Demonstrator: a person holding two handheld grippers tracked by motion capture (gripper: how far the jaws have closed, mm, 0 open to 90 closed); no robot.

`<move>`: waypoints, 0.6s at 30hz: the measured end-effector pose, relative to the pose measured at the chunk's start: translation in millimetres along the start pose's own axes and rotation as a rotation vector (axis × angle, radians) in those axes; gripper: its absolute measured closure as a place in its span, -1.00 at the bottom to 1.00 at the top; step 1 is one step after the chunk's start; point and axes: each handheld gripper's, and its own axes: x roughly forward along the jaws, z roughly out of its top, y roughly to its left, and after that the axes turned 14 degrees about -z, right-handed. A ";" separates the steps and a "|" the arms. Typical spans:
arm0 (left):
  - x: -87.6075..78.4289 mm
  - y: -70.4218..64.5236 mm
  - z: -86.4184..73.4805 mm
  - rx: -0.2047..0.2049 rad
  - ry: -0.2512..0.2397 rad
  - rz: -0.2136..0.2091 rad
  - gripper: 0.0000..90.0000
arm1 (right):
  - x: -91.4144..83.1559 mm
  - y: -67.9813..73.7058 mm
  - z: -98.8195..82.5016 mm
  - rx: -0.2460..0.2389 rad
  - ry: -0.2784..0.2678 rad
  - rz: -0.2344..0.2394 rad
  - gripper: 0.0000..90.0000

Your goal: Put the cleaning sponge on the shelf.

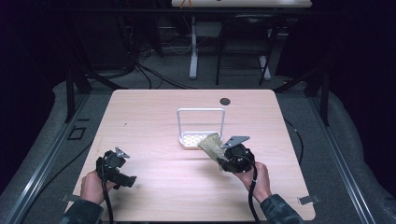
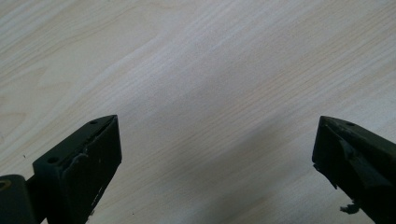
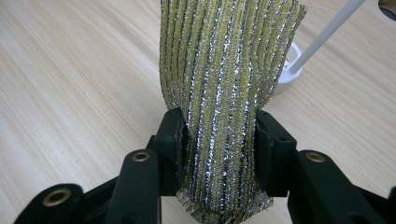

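Pinching the gold-and-silver ribbed sponge cloth point(image 3: 224, 93) between its jaws, the right gripper point(image 1: 223, 156) holds it just in front of the white rack point(image 1: 201, 122), the cloth's free end over the rack's perforated base. To place it well, I judge the hand should keep the pinch firm, raise the cloth clear of the rack's top bar, then lower it squarely before letting go, so it doesn't snag or tip the light rack. Well to the rack's left, the left gripper point(image 1: 122, 173) hangs spread above the counter point(image 1: 154, 107), holding nothing.

Gold-and-silver striped sponge point(image 3: 224, 93) held aloft, tilted.
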 end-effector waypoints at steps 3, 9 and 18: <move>-0.1 -0.1 0.1 0.000 -0.002 0.000 -0.97 | 0.2 0.6 1.4 0.004 -0.006 -0.004 0.31; -0.2 0.1 0.0 -0.003 -0.004 0.002 -0.97 | 3.2 4.0 6.2 -0.003 -0.006 -0.017 0.32; -1.8 0.5 -0.9 -0.001 -0.008 0.001 -0.97 | 9.7 9.8 16.0 -0.003 -0.016 -0.020 0.31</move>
